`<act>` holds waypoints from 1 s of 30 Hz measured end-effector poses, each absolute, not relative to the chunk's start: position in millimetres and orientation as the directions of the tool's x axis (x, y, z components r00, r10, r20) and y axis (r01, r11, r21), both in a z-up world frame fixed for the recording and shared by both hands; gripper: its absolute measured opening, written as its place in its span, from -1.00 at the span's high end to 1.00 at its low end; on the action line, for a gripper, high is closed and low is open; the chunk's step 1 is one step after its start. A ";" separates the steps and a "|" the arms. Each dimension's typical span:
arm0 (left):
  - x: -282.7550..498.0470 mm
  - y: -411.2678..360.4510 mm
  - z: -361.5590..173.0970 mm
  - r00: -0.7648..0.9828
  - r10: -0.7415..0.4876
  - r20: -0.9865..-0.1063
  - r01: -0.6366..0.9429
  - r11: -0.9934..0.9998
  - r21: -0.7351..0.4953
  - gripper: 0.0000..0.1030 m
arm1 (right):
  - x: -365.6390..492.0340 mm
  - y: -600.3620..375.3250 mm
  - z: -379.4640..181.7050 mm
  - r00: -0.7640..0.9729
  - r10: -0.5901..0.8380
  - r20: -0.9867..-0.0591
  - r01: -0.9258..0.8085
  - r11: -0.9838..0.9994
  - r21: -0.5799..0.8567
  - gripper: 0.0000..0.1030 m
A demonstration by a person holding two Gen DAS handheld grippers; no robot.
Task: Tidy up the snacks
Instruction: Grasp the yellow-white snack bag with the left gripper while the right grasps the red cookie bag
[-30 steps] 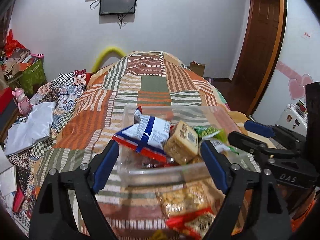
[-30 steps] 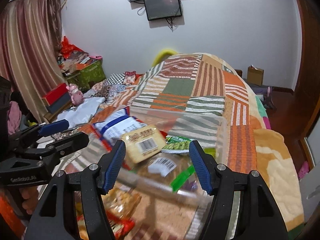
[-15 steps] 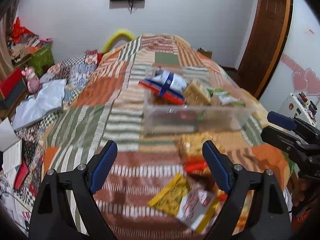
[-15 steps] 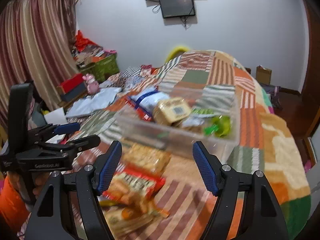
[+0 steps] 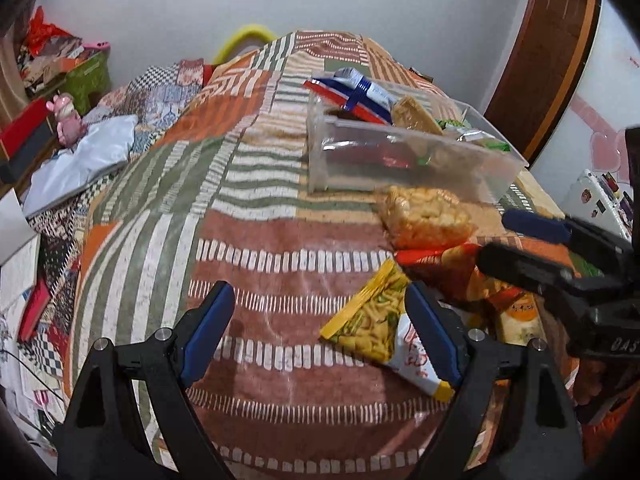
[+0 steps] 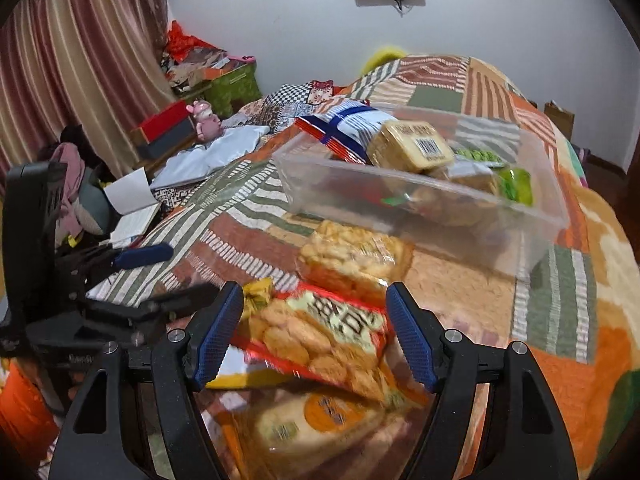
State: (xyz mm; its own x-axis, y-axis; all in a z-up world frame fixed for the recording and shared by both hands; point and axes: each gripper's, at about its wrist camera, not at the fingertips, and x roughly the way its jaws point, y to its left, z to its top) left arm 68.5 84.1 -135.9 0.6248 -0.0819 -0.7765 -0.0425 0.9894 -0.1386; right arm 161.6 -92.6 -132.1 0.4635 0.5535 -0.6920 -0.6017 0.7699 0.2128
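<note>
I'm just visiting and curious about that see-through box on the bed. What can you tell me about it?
The clear plastic bin is a long rectangular tub with thin, see-through walls and no lid on it. It sits on the patchwork bedspread, turned at a slant to both cameras. Snack packets fill it and poke above the rim: a blue, white and red bag, a tan block with a barcode, and green packets. A clear bag of pale puffed snacks lies against its near wall. Neither gripper touches it.
</note>
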 end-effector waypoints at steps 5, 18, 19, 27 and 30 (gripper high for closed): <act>66.3 85.3 -141.3 0.615 -0.099 -0.782 -0.044 0.986 -0.159 -0.70 | 171.8 -83.4 -138.3 0.460 0.521 -0.719 -0.598 0.780 0.183 -0.37; 75.4 58.4 -153.1 0.571 -0.159 -0.805 0.004 0.982 -0.191 -0.70 | 166.4 -114.2 -152.8 0.427 0.490 -0.760 -0.584 0.791 0.181 -0.42; 75.9 56.4 -154.5 0.565 -0.164 -0.808 0.009 0.981 -0.193 -0.70 | 166.6 -116.8 -153.9 0.427 0.489 -0.761 -0.581 0.793 0.183 -0.42; 86.9 50.2 -168.7 0.528 -0.217 -0.821 0.008 0.968 -0.251 -0.73 | 171.8 -124.5 -163.6 0.405 0.477 -0.780 -0.572 0.798 0.191 -0.42; 89.7 52.1 -169.6 0.530 -0.218 -0.819 0.006 0.967 -0.253 -0.73 | 177.9 -124.0 -165.7 0.390 0.487 -0.781 -0.573 0.793 0.209 -0.42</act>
